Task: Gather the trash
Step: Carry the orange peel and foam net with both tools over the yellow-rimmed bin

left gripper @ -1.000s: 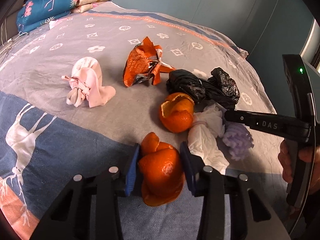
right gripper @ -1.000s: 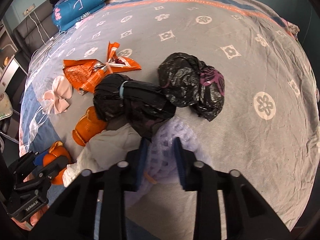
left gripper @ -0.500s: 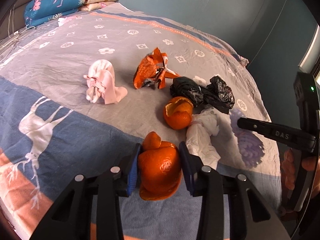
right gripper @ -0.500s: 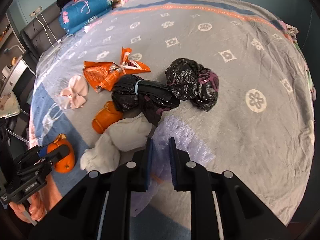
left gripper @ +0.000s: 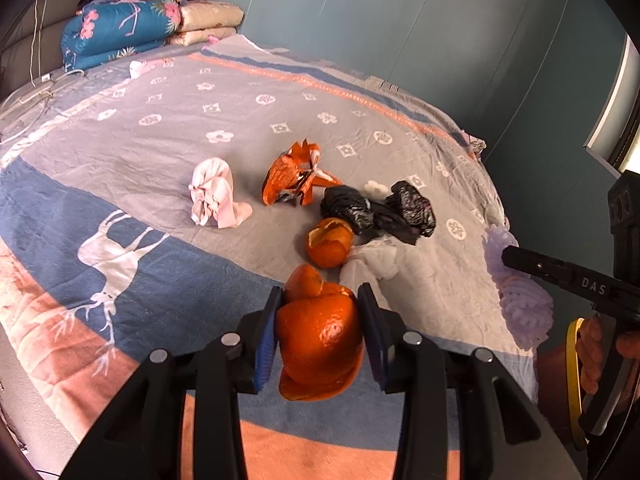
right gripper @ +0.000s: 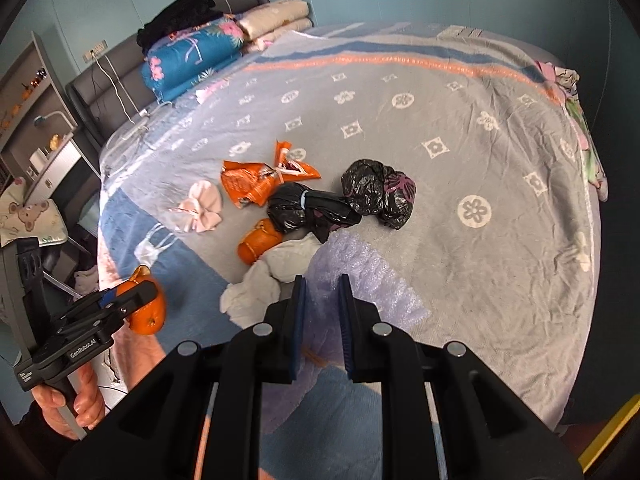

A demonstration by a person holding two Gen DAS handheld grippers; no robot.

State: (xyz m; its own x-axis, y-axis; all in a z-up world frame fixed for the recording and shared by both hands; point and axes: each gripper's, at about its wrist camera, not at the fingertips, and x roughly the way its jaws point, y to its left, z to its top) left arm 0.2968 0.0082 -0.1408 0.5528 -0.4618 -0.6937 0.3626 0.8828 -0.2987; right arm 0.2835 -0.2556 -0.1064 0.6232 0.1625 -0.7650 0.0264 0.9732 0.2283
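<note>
1. Grey blanket (left gripper: 224,184) with white flower prints and a deer covers the whole bed, and all the trash sits on it.
2. Lavender foam sheet (right gripper: 360,276) is pinched in my right gripper (right gripper: 322,320), jaws clamped on it, lifted off the bed.
3. Two black bags (right gripper: 340,204) lie side by side mid-bed, a white tissue wad (right gripper: 276,276) just in front of them.
4. Orange wrapper (left gripper: 294,178) and a pink rag (left gripper: 214,194) sit further back.
5. My left gripper (left gripper: 320,332) is squeezing an orange peel (left gripper: 320,340); another peel (left gripper: 330,242) rests beside the tissue.
</note>
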